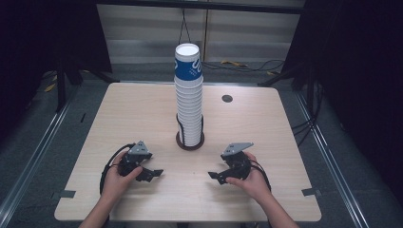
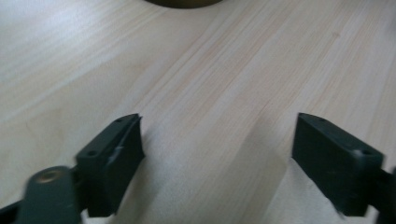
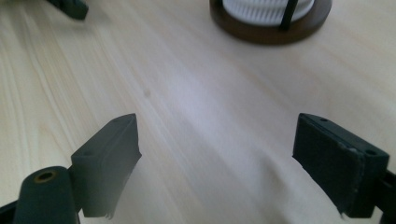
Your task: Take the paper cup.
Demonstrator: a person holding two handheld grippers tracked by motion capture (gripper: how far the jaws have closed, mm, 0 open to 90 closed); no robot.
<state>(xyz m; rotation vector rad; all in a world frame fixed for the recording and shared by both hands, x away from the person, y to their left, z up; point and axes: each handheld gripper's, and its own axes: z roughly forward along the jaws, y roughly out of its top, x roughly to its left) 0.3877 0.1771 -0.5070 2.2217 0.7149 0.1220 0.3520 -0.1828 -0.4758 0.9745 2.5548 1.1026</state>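
While our left gripper [image 1: 153, 174] and right gripper [image 1: 215, 176] rest with jaws apart and empty, the paper cup stack [image 1: 189, 95] waits between them, ready for reaching.

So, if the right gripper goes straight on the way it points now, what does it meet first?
Probably the dark round base under the cup stack. The right gripper has open fingers over bare table; the base lies slightly right of centre, so it might pass narrowly.

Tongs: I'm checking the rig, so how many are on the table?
2. The left tongs lie near the table's front left, the right tongs near its front right, both open and empty.
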